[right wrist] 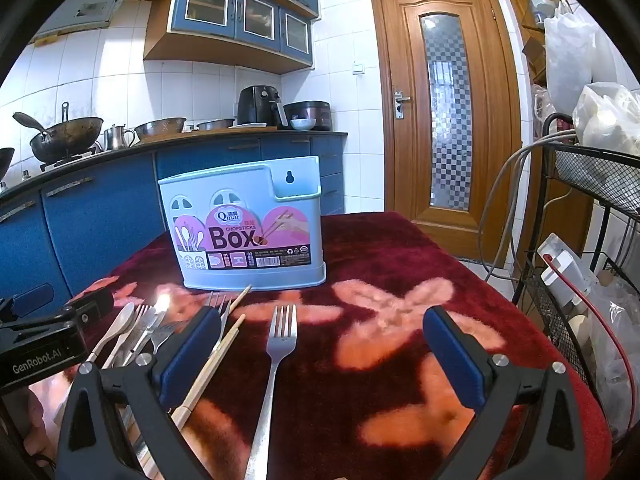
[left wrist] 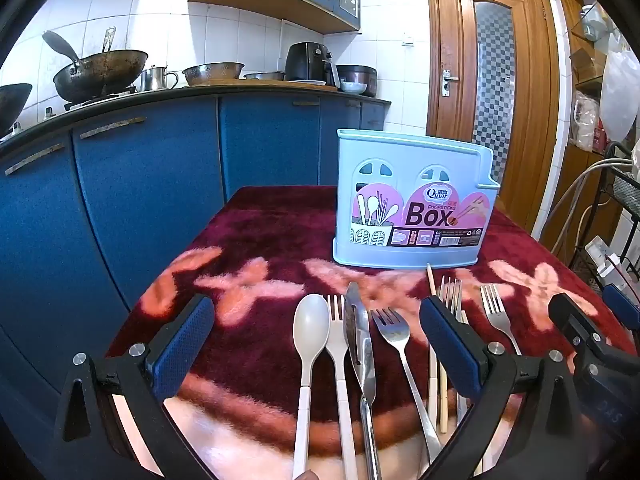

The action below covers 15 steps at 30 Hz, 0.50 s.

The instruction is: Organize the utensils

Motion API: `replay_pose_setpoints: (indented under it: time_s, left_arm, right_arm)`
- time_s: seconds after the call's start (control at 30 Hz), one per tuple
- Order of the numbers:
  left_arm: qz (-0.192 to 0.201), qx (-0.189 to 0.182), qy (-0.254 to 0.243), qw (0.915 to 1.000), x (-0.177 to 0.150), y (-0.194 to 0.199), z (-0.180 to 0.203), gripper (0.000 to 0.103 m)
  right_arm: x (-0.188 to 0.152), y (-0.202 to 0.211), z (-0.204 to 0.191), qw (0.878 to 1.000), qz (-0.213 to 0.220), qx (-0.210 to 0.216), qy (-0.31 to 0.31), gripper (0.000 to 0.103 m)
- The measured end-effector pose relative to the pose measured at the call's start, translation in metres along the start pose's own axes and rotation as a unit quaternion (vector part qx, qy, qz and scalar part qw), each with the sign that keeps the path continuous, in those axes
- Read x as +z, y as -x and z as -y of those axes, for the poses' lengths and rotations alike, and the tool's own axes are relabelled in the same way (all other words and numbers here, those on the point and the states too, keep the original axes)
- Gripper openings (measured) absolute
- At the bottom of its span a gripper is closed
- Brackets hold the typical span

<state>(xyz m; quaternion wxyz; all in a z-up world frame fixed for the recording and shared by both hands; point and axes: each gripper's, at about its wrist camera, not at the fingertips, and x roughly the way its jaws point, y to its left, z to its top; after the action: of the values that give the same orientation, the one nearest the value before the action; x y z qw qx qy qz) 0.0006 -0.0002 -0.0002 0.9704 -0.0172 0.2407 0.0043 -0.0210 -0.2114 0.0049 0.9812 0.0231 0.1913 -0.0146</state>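
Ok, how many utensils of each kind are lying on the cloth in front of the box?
Spoons: 1
Forks: 4
Knives: 1
Chopsticks: 2
Total: 8

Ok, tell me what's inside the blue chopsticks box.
Nothing pokes above the chopsticks box rim, and its little windows look empty. The walls hide the rest of the inside, so I can't confirm it's empty.
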Motion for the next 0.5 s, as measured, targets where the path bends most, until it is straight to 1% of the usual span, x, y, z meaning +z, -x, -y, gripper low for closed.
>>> replay_pose_setpoints:
  time_s: [0.5]
  left_arm:
    - [0.002,0.000,0.001,1.0000,-0.0001,0.0003,0.0000,0.103]
  right_arm:
    - [-0.0004,0.0007,-0.0001,1.000,0.002,0.000,-0.001,0.103]
